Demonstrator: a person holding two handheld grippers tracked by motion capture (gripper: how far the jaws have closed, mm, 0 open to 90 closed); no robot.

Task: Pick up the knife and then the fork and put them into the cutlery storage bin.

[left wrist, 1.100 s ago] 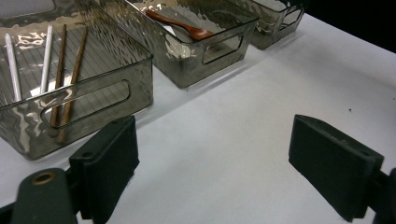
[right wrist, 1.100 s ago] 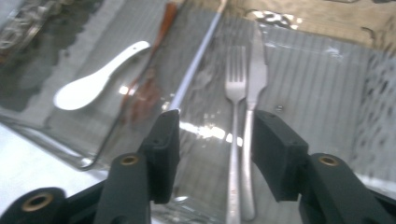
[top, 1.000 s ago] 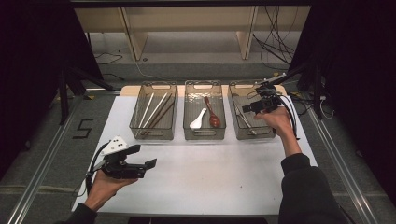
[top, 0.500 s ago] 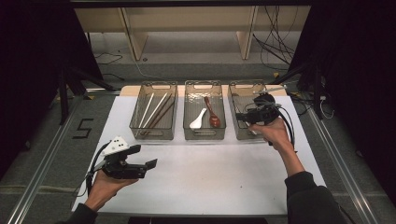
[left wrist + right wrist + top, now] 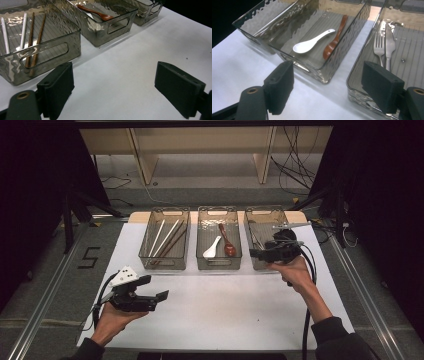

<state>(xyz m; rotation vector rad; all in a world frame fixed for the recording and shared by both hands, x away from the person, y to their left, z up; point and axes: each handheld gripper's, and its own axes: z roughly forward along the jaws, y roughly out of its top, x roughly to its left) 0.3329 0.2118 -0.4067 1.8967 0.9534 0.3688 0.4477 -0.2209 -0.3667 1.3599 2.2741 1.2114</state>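
Three clear grey bins stand in a row on the white table (image 5: 225,305). The left bin (image 5: 164,265) holds white and brown chopsticks (image 5: 31,37). A white spoon (image 5: 312,45) and a brown wooden spoon (image 5: 334,42) lie in the middle bin (image 5: 219,265). A fork (image 5: 379,47) and a knife (image 5: 390,45) lie in the right bin (image 5: 363,50). My right gripper (image 5: 260,254) hovers at that bin's near end, pointing left; its jaws have just been opening and nothing is between them. My left gripper (image 5: 160,296) stands open and empty over the table's front left.
A wooden shelf frame (image 5: 200,150) stands behind the table, with cables on the floor at the back right. Metal rails (image 5: 40,320) run along both sides. A "5" is marked on the floor at the left.
My right gripper has drawn back from the far end of the right bin to its near end, and its jaws stand wider. The left gripper has kept still.
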